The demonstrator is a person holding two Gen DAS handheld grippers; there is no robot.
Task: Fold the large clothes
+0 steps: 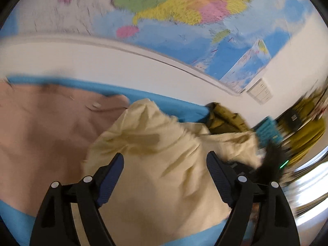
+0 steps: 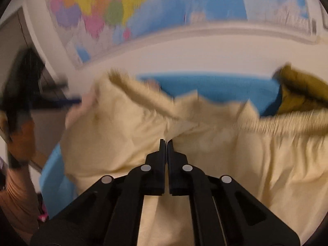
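A large cream garment [image 1: 164, 160] lies bunched on a blue table cover [image 1: 164, 102]. My left gripper [image 1: 165, 157] is open above it, fingers wide apart with cream cloth between and below them. In the right wrist view the cream garment [image 2: 123, 135] fills the middle, its ribbed hem at the right. My right gripper [image 2: 166, 142] is shut on a fold of this cream garment. The other gripper [image 2: 22, 86] shows blurred at the far left of the right wrist view. Both views are motion-blurred.
A pink-beige garment [image 1: 41, 127] lies left of the cream one. An olive garment [image 1: 223, 116] sits at the far right of the table; it also shows in the right wrist view [image 2: 301, 90]. A world map [image 1: 174, 10] hangs on the white wall behind.
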